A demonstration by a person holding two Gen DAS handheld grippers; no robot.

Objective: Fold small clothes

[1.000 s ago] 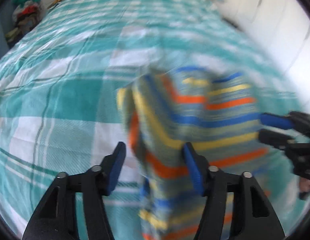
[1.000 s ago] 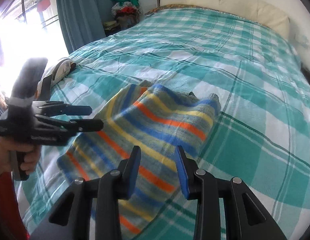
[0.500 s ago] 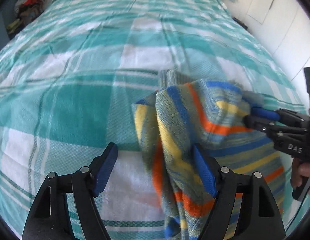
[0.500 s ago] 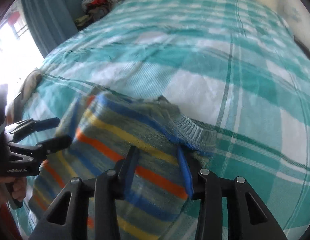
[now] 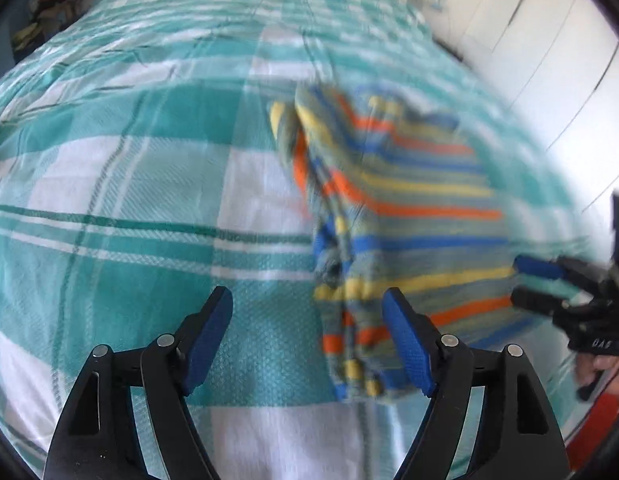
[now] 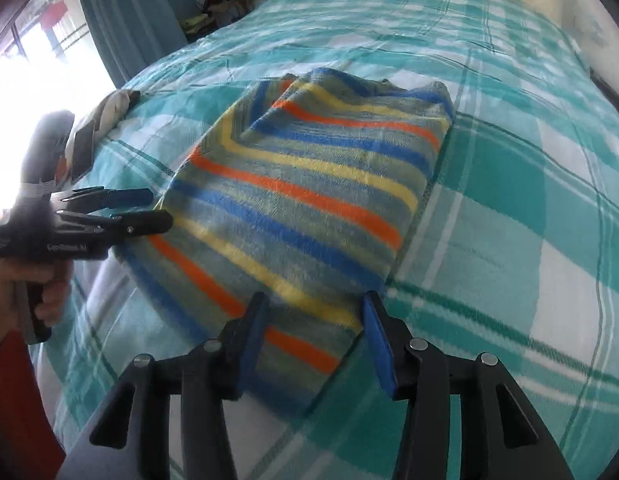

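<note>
A small knit garment (image 6: pixel 309 184) with blue, yellow and orange stripes lies folded on the teal checked bedspread (image 6: pixel 529 200). My right gripper (image 6: pixel 315 340) hovers over its near end. Its jaws are opening and the pads do not press on the cloth between them. In the left wrist view the garment (image 5: pixel 409 200) is blurred, and my left gripper (image 5: pixel 309 340) stands open at its left edge, mostly over bare bedspread (image 5: pixel 129 184). Each gripper shows in the other's view: the left gripper (image 6: pixel 145 210) beside the garment's left side, the right gripper (image 5: pixel 541 284) at its right side.
A heap of clothes (image 6: pixel 225 0) sits past the bed's far corner beside a blue curtain (image 6: pixel 129 20). A small pillow-like item (image 6: pixel 113 108) and a flat dark device (image 6: pixel 83 152) lie at the bed's left edge. White cupboard doors (image 5: pixel 529 40) stand to the right.
Both grippers have let go of the garment and drawn back toward me. The cloth, lifted and bunched before, now lies flat and folded. The right jaws have widened.
</note>
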